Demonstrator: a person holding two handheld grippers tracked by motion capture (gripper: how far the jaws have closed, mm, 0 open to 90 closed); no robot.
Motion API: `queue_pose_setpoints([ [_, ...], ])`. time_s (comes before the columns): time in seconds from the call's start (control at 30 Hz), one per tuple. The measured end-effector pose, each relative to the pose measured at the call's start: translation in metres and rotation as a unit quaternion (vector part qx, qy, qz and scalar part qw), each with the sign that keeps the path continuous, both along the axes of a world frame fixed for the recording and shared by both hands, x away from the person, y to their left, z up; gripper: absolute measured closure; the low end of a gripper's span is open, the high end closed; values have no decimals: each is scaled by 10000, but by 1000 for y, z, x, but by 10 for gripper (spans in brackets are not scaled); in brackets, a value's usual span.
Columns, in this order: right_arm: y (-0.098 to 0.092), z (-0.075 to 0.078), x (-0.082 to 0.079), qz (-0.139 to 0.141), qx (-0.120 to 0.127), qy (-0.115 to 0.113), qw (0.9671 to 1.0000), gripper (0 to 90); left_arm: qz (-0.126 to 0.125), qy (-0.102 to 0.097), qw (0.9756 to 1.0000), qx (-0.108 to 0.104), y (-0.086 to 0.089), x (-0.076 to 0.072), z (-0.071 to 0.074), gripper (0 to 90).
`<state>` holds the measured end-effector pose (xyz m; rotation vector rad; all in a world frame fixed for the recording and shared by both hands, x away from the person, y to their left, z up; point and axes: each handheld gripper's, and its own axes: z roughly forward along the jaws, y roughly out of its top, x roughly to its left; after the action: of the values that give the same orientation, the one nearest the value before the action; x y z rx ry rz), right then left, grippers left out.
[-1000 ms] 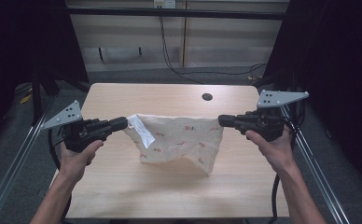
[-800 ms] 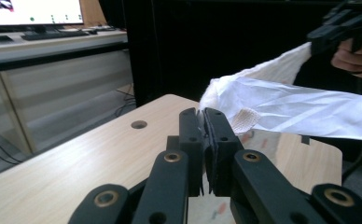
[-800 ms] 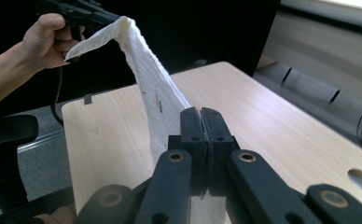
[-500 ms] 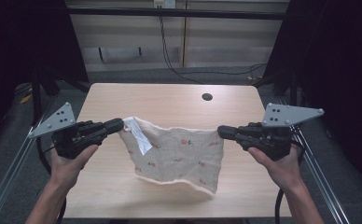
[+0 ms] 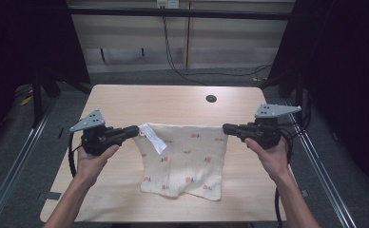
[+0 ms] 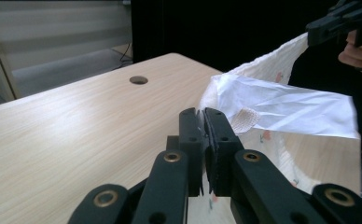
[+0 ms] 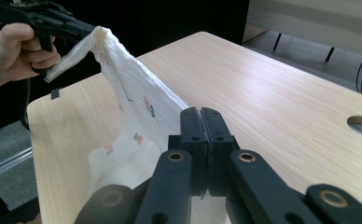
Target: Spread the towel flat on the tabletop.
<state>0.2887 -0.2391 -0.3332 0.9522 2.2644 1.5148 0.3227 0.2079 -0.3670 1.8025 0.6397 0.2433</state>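
Observation:
A cream cloth with small red printed motifs hangs stretched between the two grippers, its lower edge resting on the wooden table. My left gripper is shut on the cloth's upper left corner, where a white label folds over. My right gripper is shut on the upper right corner. In the left gripper view the jaws are pressed together on the cloth, with the other gripper far off. In the right gripper view the cloth runs from the shut jaws to the other gripper.
A round cable hole sits in the table's far right part. Metal rails run along both sides of the table. Dark curtains stand left and right, with cables on the back wall.
Both grippers have come down and toward the person with the cloth held taut; the cloth's lower edge now lies on the table nearer the front.

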Motion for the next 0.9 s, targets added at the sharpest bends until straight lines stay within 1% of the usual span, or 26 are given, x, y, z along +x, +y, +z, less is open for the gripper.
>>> queue_pose_setpoints([
  [0.03,0,-2,3,-8,-8,31,10000,891,34,40,10000,41,-1,3,-2,866],
  [0.07,0,-4,6,-41,-58,33,10000,891,38,93,9999,35,-1,7,-3,866],
  [0.1,0,-7,10,-43,-49,86,9999,890,55,133,9999,81,-2,11,-4,866],
  [0.13,0,-10,14,-46,-68,141,9999,890,100,132,9998,65,-2,13,-6,866],
  [0.17,1,-14,18,-58,-118,165,9998,890,88,179,9998,2,-2,15,-7,865],
  [0.23,2,-20,26,-74,-143,257,9995,890,82,197,9998,12,-1,16,-10,865],
  [0.27,2,-23,30,-95,-160,245,9995,890,85,235,9997,8,0,17,-13,865],
  [0.33,2,-29,38,-49,-85,348,9993,890,109,302,9995,49,2,18,-18,865],
  [0.37,2,-32,42,-60,-128,385,9992,889,114,340,9993,62,2,19,-21,865],
  [0.43,4,-39,49,4,-197,501,9986,888,135,414,9990,61,5,23,-27,865],
  [0.47,6,-42,52,12,-268,510,9983,888,167,387,9991,32,5,23,-30,864],
  [0.5,7,-44,54,5,-298,516,9982,888,156,274,9995,25,6,24,-34,865],
  [0.53,8,-47,56,-9,-317,524,9981,888,193,266,9994,50,5,25,-39,864],
  [0.57,9,-50,59,1,-329,539,9980,888,201,442,9988,9,5,29,-46,865],
  [0.6,11,-54,63,-35,-338,565,9978,888,198,515,9985,28,5,31,-50,865],
  [0.63,11,-57,66,-30,-342,589,9977,888,252,546,9981,149,4,35,-56,864],
  [0.67,13,-62,71,-72,-421,643,9970,888,273,567,9979,153,4,37,-57,864],
  [0.7,14,-65,73,-82,-432,654,9969,888,284,594,9978,121,4,40,-59,864],
  [0.77,14,-70,77,-98,-395,718,9966,887,342,627,9974,65,4,47,-63,864],
  [0.8,14,-73,81,-122,-423,738,9963,885,331,615,9975,98,4,49,-64,864],
  [0.83,12,-76,83,-113,-398,755,9963,884,331,513,9980,189,3,53,-66,864],
  [0.87,9,-80,87,-138,-262,816,9962,883,358,545,9977,191,3,55,-67,864],
  [0.9,7,-83,90,-165,-195,843,9961,883,356,604,9974,159,2,58,-69,864],
])
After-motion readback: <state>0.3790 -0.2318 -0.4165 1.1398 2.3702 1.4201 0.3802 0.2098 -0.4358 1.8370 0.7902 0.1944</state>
